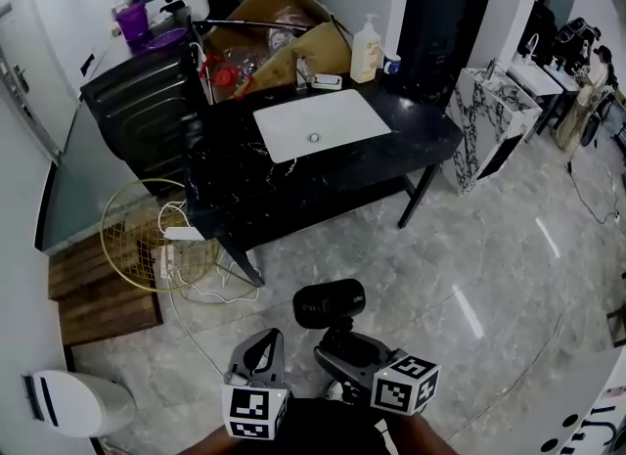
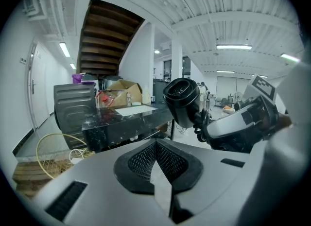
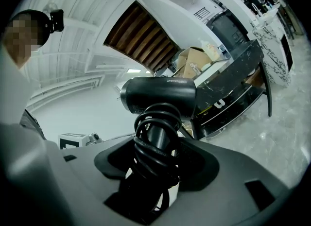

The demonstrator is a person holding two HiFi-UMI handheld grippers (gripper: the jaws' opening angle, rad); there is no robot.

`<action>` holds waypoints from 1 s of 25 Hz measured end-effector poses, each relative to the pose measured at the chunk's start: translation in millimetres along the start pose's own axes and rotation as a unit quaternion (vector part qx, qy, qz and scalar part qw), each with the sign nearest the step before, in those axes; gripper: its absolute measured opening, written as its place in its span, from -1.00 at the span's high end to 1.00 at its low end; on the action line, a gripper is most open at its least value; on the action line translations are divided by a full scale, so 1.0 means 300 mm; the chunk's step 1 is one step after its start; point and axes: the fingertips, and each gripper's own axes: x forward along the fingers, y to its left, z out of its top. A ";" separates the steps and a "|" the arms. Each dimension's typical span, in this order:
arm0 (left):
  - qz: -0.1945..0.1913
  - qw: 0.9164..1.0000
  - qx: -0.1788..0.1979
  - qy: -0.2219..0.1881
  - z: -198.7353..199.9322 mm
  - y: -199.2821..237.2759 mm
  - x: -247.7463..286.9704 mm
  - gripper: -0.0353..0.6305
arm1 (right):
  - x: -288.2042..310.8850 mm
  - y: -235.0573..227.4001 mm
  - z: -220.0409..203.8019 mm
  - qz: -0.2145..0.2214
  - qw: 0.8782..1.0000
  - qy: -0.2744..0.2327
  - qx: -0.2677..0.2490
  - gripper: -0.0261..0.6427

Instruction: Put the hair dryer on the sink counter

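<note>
A black hair dryer hangs over the tiled floor, short of the black sink counter with its white basin. My right gripper is shut on the dryer's handle, and the black cord is wound around that handle. In the right gripper view the dryer's barrel lies crosswise above the right gripper. My left gripper is beside it on the left, shut and holding nothing. From the left gripper view, the dryer shows to the right, with the counter further off.
A dark ribbed cabinet stands left of the counter, with a gold wire basket and white cables on the floor below. A cardboard box and soap bottle sit at the counter's back. A marble-sided stand is to the right.
</note>
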 end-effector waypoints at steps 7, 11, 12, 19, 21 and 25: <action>0.001 1.000 -0.012 -0.008 0.029 0.139 0.045 0.87 | 0.142 0.027 0.065 -0.003 1.000 0.006 -0.009 0.11; 0.000 1.000 -0.022 -0.018 0.047 0.224 0.064 0.87 | 0.224 0.040 0.097 -0.011 1.000 0.010 -0.014 0.11; 0.000 1.000 -0.024 -0.020 0.051 0.250 0.066 0.87 | 0.245 0.045 0.104 -0.014 1.000 0.011 -0.015 0.11; 0.008 0.999 -0.022 -0.034 0.079 0.456 0.046 0.87 | 0.410 0.102 0.148 -0.018 1.000 0.001 -0.016 0.11; 0.012 0.999 -0.021 -0.036 0.089 0.517 0.032 0.87 | 0.460 0.125 0.152 -0.018 1.000 -0.001 -0.013 0.11; 0.021 0.999 -0.022 -0.045 0.092 0.630 0.012 0.87 | 0.554 0.160 0.155 -0.019 1.000 0.000 -0.015 0.11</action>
